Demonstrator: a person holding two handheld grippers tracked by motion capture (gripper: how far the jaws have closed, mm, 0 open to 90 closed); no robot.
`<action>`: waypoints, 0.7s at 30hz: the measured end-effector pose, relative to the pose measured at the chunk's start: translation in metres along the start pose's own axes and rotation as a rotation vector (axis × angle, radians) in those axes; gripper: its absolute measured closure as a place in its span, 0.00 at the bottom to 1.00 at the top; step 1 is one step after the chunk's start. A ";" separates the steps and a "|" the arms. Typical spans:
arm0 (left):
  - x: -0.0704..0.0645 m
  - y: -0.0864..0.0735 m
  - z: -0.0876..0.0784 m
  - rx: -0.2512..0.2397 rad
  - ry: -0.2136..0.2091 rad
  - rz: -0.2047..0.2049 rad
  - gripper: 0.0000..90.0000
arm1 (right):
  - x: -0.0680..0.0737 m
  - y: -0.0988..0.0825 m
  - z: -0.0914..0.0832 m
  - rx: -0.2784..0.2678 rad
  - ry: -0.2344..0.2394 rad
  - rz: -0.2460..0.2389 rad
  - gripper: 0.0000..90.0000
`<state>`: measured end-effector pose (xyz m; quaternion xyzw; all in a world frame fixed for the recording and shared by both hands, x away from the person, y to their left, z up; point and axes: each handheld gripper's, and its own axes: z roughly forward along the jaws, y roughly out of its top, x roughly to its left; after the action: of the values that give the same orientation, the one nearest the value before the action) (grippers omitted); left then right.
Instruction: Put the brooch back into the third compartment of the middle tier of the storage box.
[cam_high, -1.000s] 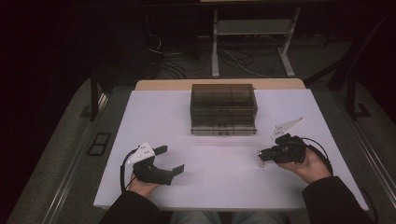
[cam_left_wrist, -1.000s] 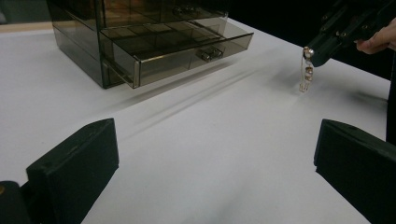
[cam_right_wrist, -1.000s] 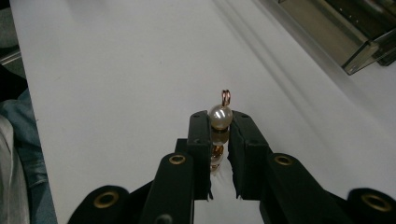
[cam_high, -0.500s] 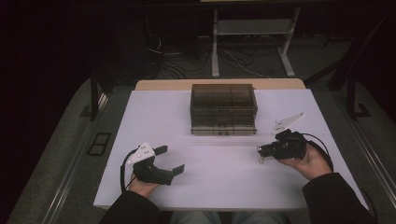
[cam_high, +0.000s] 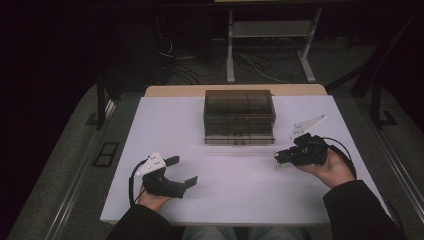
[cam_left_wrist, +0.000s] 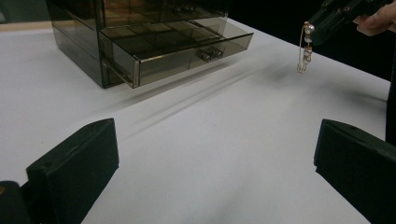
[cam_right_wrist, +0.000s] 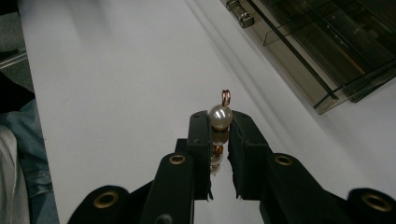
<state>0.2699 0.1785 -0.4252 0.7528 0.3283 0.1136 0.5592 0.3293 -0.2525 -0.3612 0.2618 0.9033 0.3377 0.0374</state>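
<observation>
Right gripper view: right claw (cam_right_wrist: 219, 140) clamps pearl pin (cam_right_wrist: 220, 116) above table (cam_right_wrist: 116, 93).

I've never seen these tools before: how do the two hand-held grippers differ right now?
The right hand-held gripper is shut on a pearl pin; the left hand-held gripper stands open with nothing between its jaws. The right one is lifted above the table near the box's open drawer; the left sits low by the near edge. Both are black, each held in one hand.
</observation>
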 end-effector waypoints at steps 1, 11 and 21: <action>0.000 0.000 0.000 0.000 0.000 0.000 0.00 | 0.000 0.001 0.000 -0.001 -0.004 0.001 0.87; 0.000 0.000 0.000 0.001 -0.001 0.001 0.00 | -0.003 0.012 -0.005 -0.014 -0.008 -0.005 0.87; 0.000 0.000 0.000 0.000 -0.002 0.002 0.00 | -0.006 0.024 -0.013 -0.035 -0.018 -0.018 0.87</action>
<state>0.2701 0.1784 -0.4253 0.7533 0.3269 0.1136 0.5592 0.3418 -0.2479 -0.3368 0.2558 0.8993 0.3508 0.0534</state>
